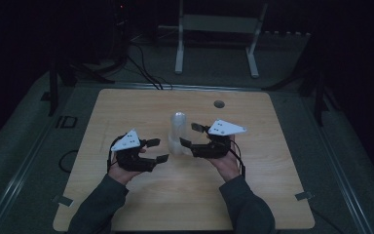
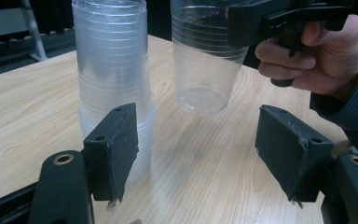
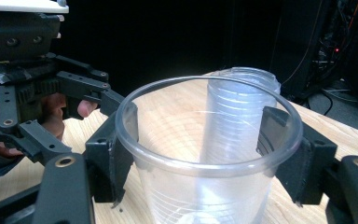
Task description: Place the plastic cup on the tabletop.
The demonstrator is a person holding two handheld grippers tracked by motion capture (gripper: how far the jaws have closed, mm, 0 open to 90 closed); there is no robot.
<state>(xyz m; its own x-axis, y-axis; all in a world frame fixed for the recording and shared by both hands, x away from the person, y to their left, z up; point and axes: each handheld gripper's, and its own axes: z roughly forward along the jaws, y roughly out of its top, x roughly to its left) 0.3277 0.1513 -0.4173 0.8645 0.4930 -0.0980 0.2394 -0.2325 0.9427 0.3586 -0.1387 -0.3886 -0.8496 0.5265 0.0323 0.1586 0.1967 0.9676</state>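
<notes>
cup stack (image 1: 177, 132) upright on surface (image 1: 126, 105), between both claws, single cup (image 3: 205, 158) inside right claw (image 3: 205, 154), off the surface, just right of the stack, left claw (image 1: 157, 150) left of stack, apart

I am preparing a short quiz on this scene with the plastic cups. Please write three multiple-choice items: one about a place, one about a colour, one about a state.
1. Where does the stack of cups stand?
A. on the wooden table
B. on the floor
C. in a box

2. What colour is the plate on top of each gripper?
A. red
B. white-grey
C. green

3. What is the state of the right gripper?
A. open and empty
B. lying on the table
C. shut on a single cup

Answers: 1 A, the stack's base rests on the wood; 2 B, both plates look pale in the high view; 3 C, its pads press the cup's sides just under the rim, lifted off the table.
</notes>
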